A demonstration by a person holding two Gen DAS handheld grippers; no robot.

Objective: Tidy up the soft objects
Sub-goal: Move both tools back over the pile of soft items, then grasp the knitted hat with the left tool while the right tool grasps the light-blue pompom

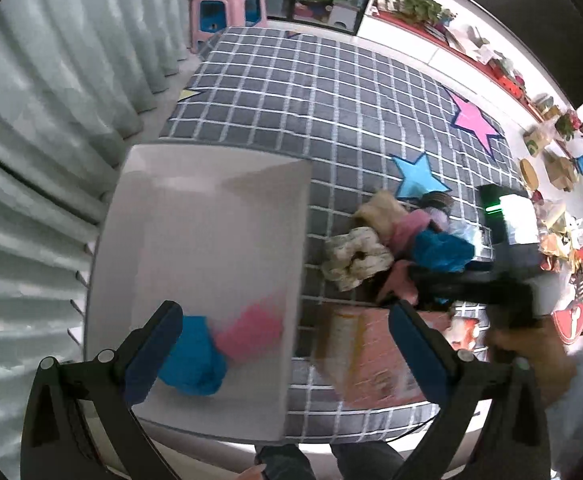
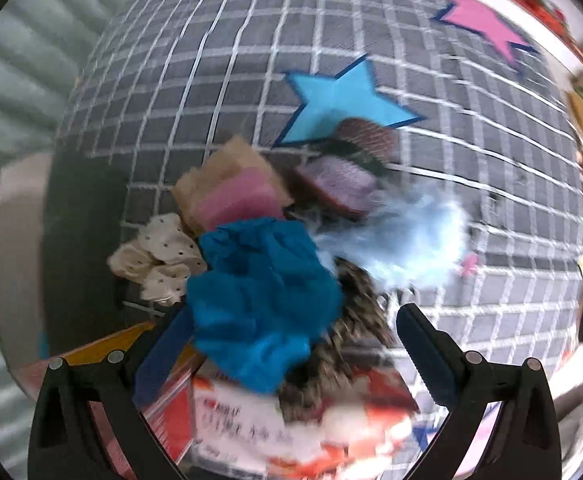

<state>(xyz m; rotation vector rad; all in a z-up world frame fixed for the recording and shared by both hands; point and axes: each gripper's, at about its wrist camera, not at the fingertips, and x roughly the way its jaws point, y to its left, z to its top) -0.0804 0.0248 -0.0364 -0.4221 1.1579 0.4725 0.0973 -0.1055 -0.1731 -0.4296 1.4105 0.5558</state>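
A white bin point(image 1: 251, 184) stands on the grey checked mat point(image 1: 331, 92). A blue scrunchie point(image 1: 193, 356) and a pink one point(image 1: 251, 330) lie in its near corner. My left gripper point(image 1: 287, 354) hangs open over the bin's near edge, holding nothing. To the right lies a pile of soft items: a cream dotted scrunchie point(image 2: 159, 260), a beige and pink piece point(image 2: 231, 184), a purple scrunchie point(image 2: 339, 184), light blue fluff point(image 2: 403, 236) and a blue scrunchie point(image 2: 259, 292). My right gripper point(image 2: 291, 350) is open around that blue scrunchie, whose near side touches the left finger point(image 2: 163, 356).
A red and white printed pack point(image 2: 291, 432) lies under the pile's near side. Pale curtains point(image 1: 51, 120) run along the left. A pink stool point(image 1: 227, 8) stands beyond the mat, and a cluttered shelf point(image 1: 511, 80) lines the right. A hand point(image 1: 531, 344) holds the right gripper.
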